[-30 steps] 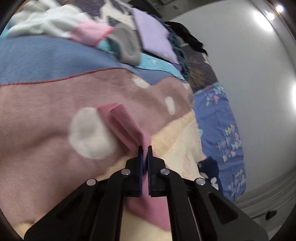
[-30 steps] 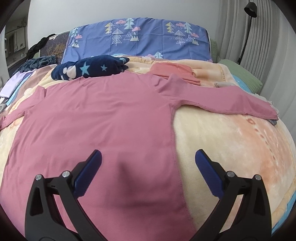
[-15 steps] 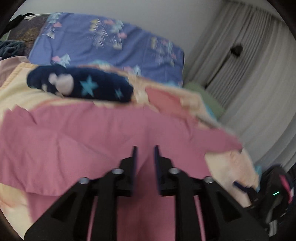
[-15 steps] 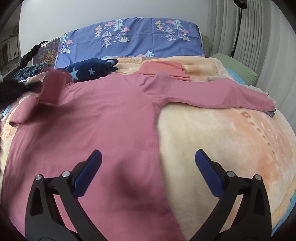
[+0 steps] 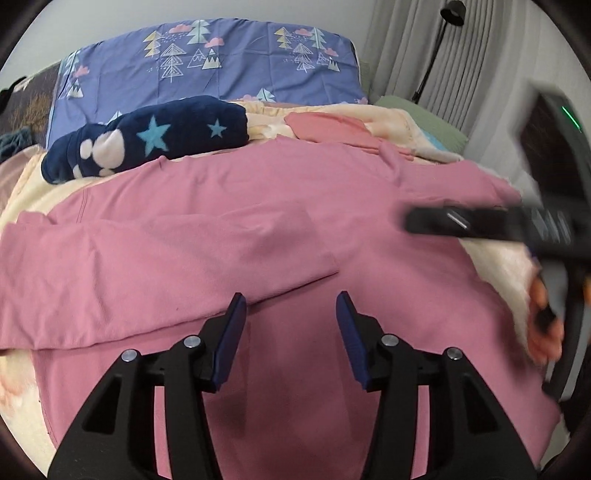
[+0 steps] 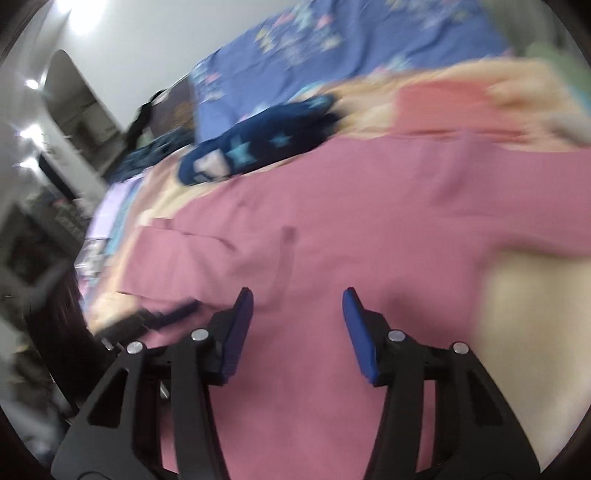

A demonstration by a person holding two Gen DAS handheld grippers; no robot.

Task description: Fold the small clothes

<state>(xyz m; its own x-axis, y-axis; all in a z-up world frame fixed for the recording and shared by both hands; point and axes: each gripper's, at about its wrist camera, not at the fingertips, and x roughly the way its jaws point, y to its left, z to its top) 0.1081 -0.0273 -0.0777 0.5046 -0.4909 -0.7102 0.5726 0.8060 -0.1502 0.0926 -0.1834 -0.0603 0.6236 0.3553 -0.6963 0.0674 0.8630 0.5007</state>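
One pink shirt (image 5: 369, 206) spread flat on the bed, over a fuzzy yellow blanket (image 5: 22, 184). Left sleeve (image 5: 155, 273) folded across the front of the shirt, cuff end near the middle. Other sleeve stretched out to the right side, partly hidden.

Just above the shirt: left gripper (image 5: 291, 306), half open, nothing between its blue pads (image 5: 231, 343), not touching the cloth. Jaws just been opening. Right gripper (image 6: 297, 302) also half open, empty, over the middle of the shirt. Jaws just been closing. Very blurry in the right wrist view. From the left wrist view, right gripper seen as a dark blur at the right edge, with a hand (image 5: 545, 325) wrapped around its handle.

Behind the shirt, near the top: a dark blue fuzzy thing with stars (image 5: 147, 136), lying on the blanket. Beside it, a folded orange-pink cloth (image 5: 332, 127). Farther back, a blue pillow with little trees (image 5: 221, 62). Grey curtains (image 5: 424, 55) and a black lamp (image 5: 452, 9) in the right corner.
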